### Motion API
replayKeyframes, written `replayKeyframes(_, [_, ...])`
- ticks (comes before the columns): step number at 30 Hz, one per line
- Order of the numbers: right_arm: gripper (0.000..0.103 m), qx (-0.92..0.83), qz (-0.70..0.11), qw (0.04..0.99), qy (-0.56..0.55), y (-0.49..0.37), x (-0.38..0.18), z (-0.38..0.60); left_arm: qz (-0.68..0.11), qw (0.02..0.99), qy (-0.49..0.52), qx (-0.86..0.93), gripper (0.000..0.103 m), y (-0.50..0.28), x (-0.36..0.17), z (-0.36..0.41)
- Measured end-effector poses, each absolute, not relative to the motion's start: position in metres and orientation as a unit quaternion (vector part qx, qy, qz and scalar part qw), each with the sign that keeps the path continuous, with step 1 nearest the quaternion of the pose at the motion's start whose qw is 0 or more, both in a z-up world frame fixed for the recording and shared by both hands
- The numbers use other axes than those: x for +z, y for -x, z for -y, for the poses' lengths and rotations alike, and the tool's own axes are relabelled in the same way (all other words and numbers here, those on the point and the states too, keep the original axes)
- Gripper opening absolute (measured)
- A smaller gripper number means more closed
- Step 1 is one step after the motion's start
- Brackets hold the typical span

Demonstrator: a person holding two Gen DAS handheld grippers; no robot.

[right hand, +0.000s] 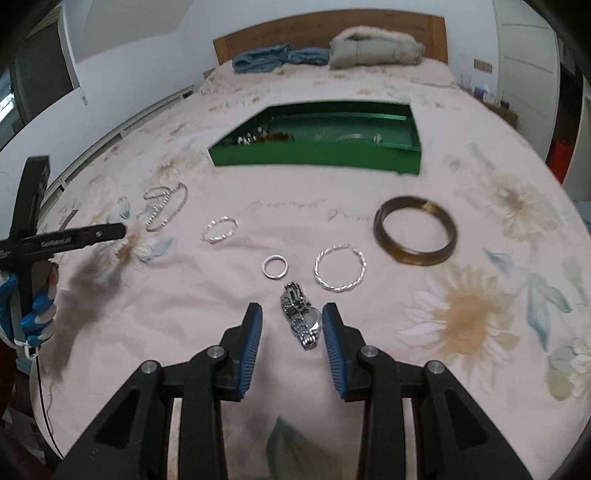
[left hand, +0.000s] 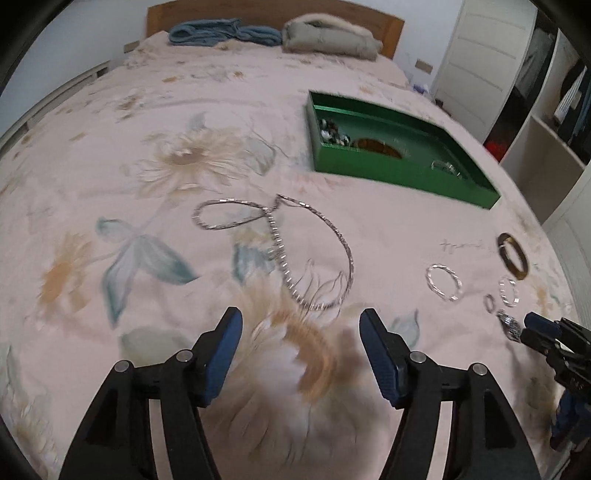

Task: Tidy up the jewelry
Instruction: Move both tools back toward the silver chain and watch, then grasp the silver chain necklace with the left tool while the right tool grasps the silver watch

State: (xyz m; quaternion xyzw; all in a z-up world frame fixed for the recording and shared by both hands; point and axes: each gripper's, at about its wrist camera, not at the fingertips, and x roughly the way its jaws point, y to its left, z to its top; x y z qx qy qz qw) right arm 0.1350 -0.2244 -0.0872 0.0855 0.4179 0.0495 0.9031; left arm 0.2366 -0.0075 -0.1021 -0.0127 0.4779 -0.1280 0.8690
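A silver watch [right hand: 302, 315] lies on the floral bedspread between the open fingers of my right gripper [right hand: 291, 317]; the right pad looks close to it. A small ring [right hand: 274, 266], a twisted silver bangle [right hand: 340, 272], another bangle [right hand: 219, 229] and a brown bangle [right hand: 415, 230] lie ahead. A long silver necklace [left hand: 280, 236] lies just ahead of my open, empty left gripper [left hand: 301, 325]. The green tray [left hand: 406, 177] holds beads and bangles; it also shows in the right wrist view [right hand: 314, 157].
Blue fabric [left hand: 225, 33] and a grey folded garment [left hand: 328, 37] lie by the wooden headboard. A white wardrobe [left hand: 484, 62] and shelves stand to the right of the bed. My left gripper shows at the left of the right wrist view [right hand: 66, 236].
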Motion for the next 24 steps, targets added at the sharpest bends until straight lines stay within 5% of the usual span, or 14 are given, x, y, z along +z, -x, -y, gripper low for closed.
replayKeyframes(9, [0.032, 0.066, -0.439, 0.893, -0.076, -0.156, -0.112, 0.225, -0.493, 0.863, -0.01, -0.113, 0.069, -0.28, -0.124, 0.035])
replayKeyframes(17, [0.031, 0.074, -0.444, 0.891, -0.063, -0.161, -0.118, 0.217, -0.495, 0.859, 0.026, -0.13, 0.008, -0.283, -0.129, 0.029])
replayKeyframes(18, [0.024, 0.074, -0.446, 0.89, -0.06, -0.16, -0.118, 0.215, -0.495, 0.858, 0.033, -0.133, 0.007, -0.281, -0.129, 0.027])
replayKeyframes(24, [0.022, 0.072, -0.451, 0.888, -0.047, -0.151, -0.115, 0.198, -0.482, 0.863, 0.042, -0.146, 0.007, -0.26, -0.115, 0.021])
